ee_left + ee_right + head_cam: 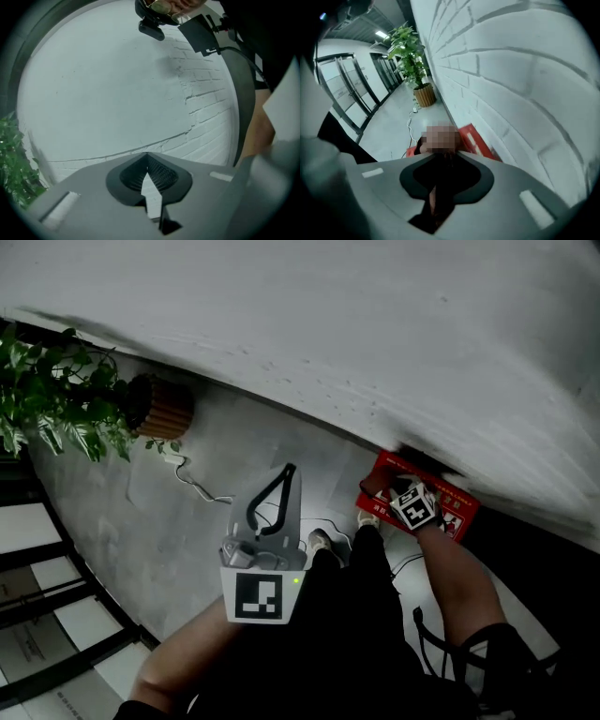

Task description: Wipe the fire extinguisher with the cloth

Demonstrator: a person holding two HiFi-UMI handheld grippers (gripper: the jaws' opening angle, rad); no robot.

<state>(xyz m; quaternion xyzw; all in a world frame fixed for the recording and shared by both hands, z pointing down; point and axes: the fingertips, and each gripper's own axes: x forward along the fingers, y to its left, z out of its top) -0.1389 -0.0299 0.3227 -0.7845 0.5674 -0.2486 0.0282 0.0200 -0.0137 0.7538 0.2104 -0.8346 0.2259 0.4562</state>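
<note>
The dark, limp cloth point(438, 192) is being clamped in the right tool point(389, 487), which is being pointed down at the red, boxy fire extinguisher case point(442, 510) on the floor against the white brick wall point(375, 334), presumably for wiping. The left tool point(289, 469) is being held aside, its 2 jaws together and empty.

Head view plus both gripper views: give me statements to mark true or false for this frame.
1. The left gripper has its jaws together with nothing between them. True.
2. The potted plant touches the red fire extinguisher box. False: they stand well apart along the wall.
3. The right gripper is empty. False: a dark cloth is pinched between its jaws.
4. The wall is white brick. True.
</note>
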